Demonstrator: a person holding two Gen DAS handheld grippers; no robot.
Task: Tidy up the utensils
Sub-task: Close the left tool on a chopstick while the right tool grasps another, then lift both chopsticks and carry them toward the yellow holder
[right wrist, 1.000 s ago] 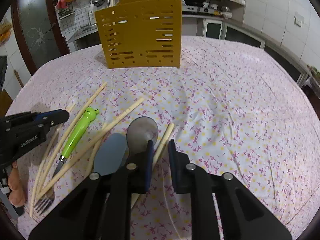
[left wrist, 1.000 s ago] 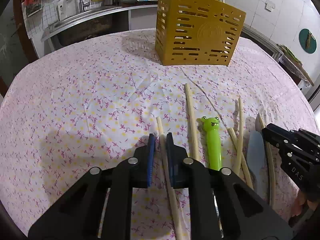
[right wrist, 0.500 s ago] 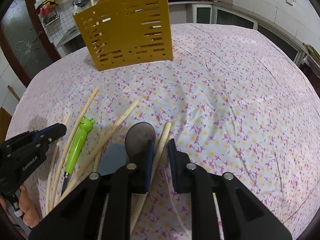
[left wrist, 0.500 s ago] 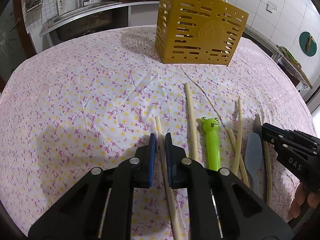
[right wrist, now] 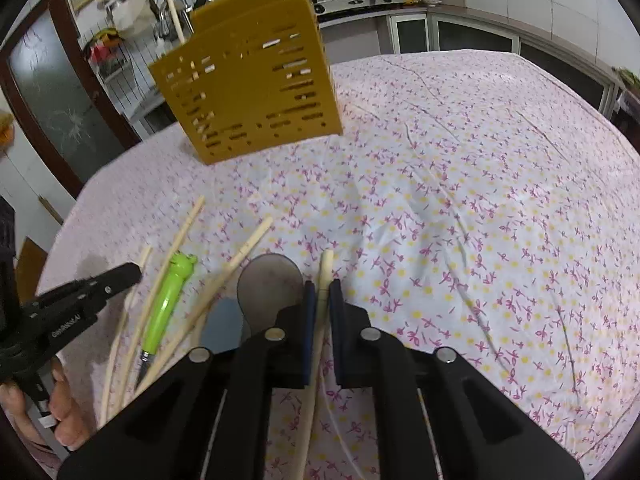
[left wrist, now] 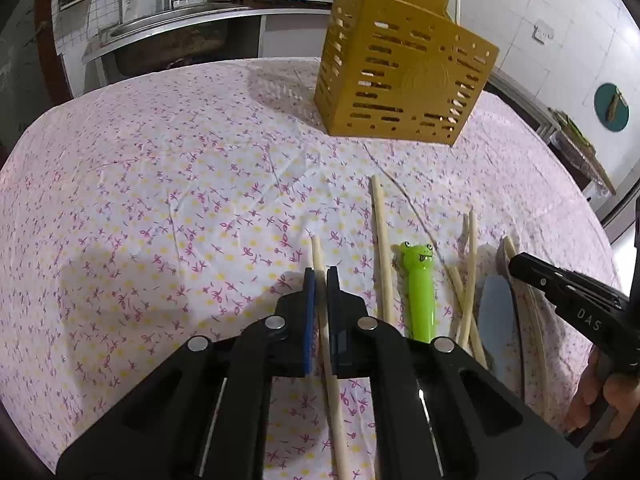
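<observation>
Both grippers are down on the table and both have a stick: the left gripper [left wrist: 321, 274] has its blue pads pinched tight on a pale chopstick [left wrist: 318, 254], while the right gripper [right wrist: 320, 286] is closing its jaws on another chopstick [right wrist: 326, 266], the wood already squeezed between the pads. These look light, stiff and smooth — easy to lift, but liable to swivel or slide if pinched too far from the middle, so a hold nearer mid-length seems wiser than one by the tip. The rest of the utensils lie loose between the two tools: more chopsticks, a frog-handled fork [left wrist: 418, 280], a grey spoon [right wrist: 270, 282] and a blue spatula [left wrist: 496, 312]. Well beyond them stands the yellow slotted holder [left wrist: 400, 76], a few sticks already poking from its top. The surface is a floral tablecloth [left wrist: 180, 184], soft and wrinkled — it could drag or bunch. Behind, a tiled kitchen with sink [left wrist: 160, 24], stove and pots.
</observation>
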